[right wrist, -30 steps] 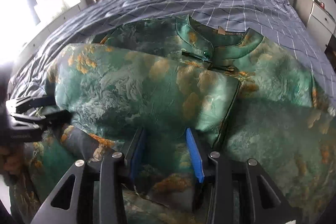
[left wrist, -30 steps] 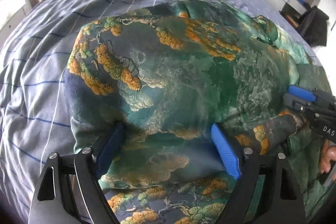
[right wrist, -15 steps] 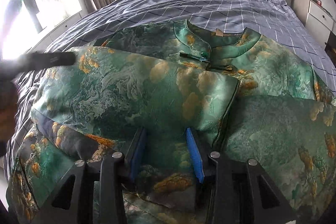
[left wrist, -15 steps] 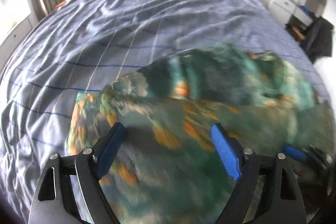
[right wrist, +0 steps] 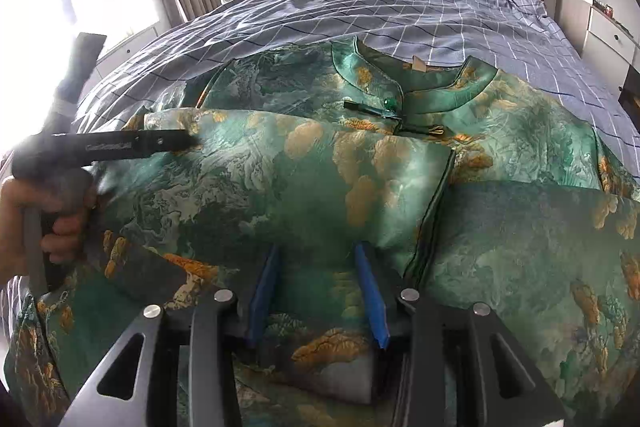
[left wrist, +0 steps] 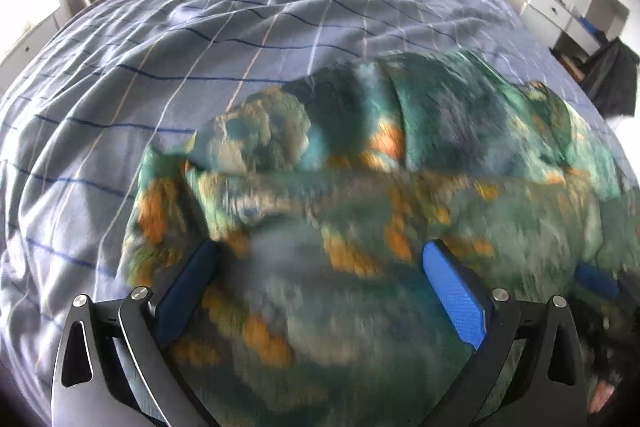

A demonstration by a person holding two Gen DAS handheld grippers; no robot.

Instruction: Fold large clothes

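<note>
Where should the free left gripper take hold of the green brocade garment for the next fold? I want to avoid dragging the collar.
Probably the loose, rumpled left edge of the garment, approached from the bare bedsheet side. That edge lifts off the bed, so a pad can slide under. The left gripper is opening, gripping nothing; the right gripper holds the near hem.

Left tool (left wrist: 320,291): black frame, blue pads, silver screws; right tool (right wrist: 318,291) likewise

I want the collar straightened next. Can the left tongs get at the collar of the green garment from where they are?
Probably yes: the left tongs are opening with nothing gripped, and only flat garment lies before the collar; nothing covers it.
</note>
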